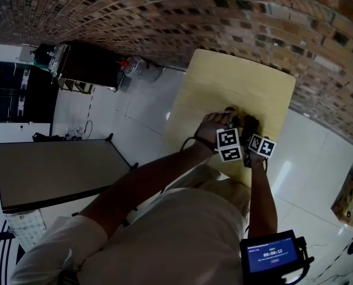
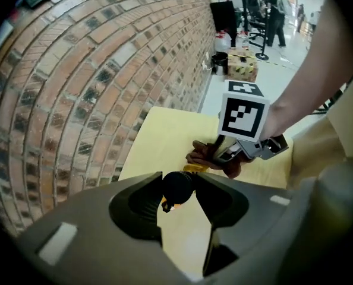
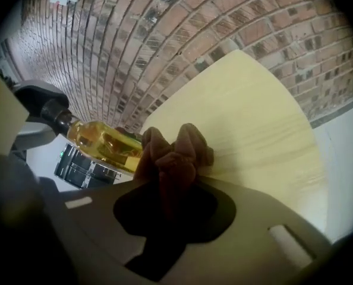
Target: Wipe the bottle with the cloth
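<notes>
Bottle (image 3: 103, 142) of clear glass, filled with yellow liquid and topped by a black cap (image 2: 177, 186), is held in the air above the pale yellow wooden worktop (image 1: 248, 82), over its near half. The left tongs (image 2: 179, 190) are clamped on that cap, so the bottle hangs from its neck and slants down toward the worktop. At its lower end sits the crumpled brown cloth (image 3: 174, 154), bunched up and pinched tight in the right tongs (image 3: 170, 183), just above the worktop's surface. In the right gripper view the cloth overlaps the bottle's lower body and seems to press against it, though true contact cannot be confirmed. Beyond the worktop's far edge rises a red brick wall (image 1: 164, 16); white floor tiles (image 1: 135, 108) spread to the worktop's left.

As a judgement, both pickups are done and the wiping itself is at hand or barely begun: cloth and bottle have been brought together, but most of the glass, from shoulder to neck, is bare of cloth. How much has been rubbed clean cannot be told.
</notes>
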`<act>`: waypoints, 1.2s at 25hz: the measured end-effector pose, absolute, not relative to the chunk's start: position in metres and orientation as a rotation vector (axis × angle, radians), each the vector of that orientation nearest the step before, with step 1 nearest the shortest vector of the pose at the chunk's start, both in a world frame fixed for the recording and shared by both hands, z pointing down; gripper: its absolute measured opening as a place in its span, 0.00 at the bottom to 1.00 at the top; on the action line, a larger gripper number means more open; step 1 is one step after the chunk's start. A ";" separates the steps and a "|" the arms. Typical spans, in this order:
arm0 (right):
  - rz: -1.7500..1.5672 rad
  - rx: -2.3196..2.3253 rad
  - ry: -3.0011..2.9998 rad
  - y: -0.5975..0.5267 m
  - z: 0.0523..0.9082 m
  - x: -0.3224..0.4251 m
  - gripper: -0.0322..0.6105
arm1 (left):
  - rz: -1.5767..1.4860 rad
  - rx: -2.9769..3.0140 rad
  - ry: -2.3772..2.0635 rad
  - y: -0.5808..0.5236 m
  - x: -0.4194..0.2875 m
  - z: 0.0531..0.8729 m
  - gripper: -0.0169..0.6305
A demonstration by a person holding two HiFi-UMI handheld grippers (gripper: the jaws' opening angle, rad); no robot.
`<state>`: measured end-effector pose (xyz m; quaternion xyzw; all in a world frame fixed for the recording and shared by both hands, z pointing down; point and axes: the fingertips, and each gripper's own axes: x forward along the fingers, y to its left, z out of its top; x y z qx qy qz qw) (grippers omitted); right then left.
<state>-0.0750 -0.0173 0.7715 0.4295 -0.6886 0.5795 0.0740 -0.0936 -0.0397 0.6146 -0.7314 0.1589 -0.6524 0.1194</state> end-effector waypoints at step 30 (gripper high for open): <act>1.472 1.128 -2.624 0.001 0.651 -0.102 0.16 | -2.073 -2.455 1.025 -0.050 -0.093 0.615 0.30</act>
